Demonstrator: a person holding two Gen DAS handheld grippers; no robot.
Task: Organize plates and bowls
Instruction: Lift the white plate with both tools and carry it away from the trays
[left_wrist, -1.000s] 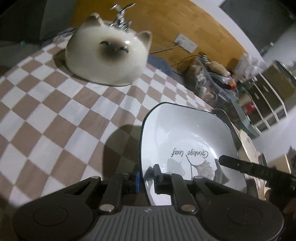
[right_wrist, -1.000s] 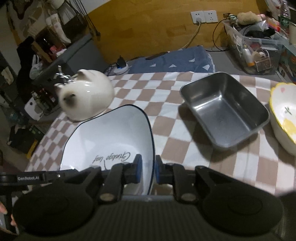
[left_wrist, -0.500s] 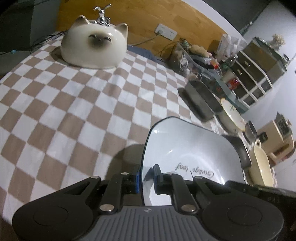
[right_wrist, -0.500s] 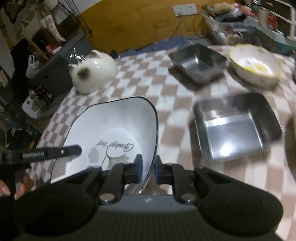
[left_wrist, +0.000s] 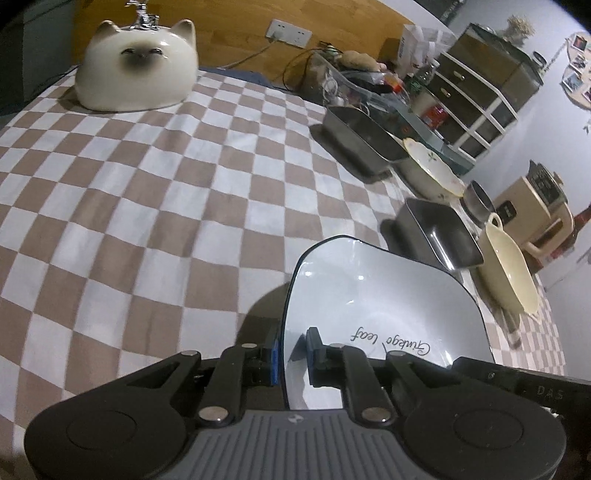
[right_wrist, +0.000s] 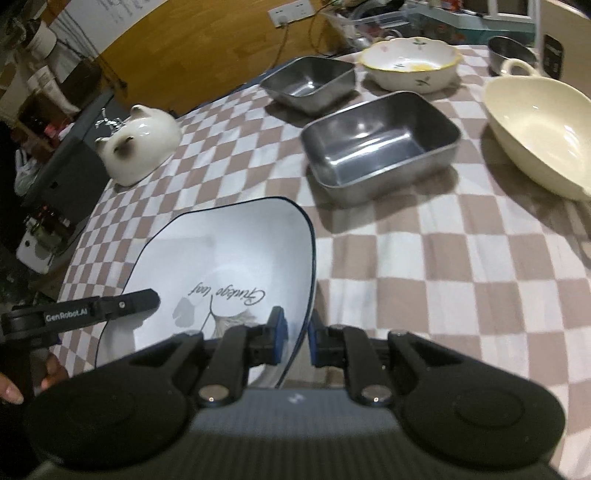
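Observation:
A white square plate (left_wrist: 384, 306) with a dark rim and the words "Ginkgo leaf" is held above the checkered cloth by both grippers. My left gripper (left_wrist: 293, 350) is shut on its left rim. My right gripper (right_wrist: 295, 341) is shut on its right rim, with the plate (right_wrist: 229, 266) spreading to the left. The left gripper's finger (right_wrist: 110, 304) shows at the plate's far edge in the right wrist view.
A cat-shaped ceramic bowl (left_wrist: 136, 70) lies upside down at the far left (right_wrist: 140, 144). Two steel trays (right_wrist: 380, 144) (right_wrist: 310, 81), a flowered bowl (right_wrist: 410, 62), a cream bowl with a handle (right_wrist: 539, 118) and a small steel cup (right_wrist: 511, 53) stand to the right.
Both grippers have carried the plate back and to the right. The cat bowl has receded, and the steel trays and bowls have come into view on the right.

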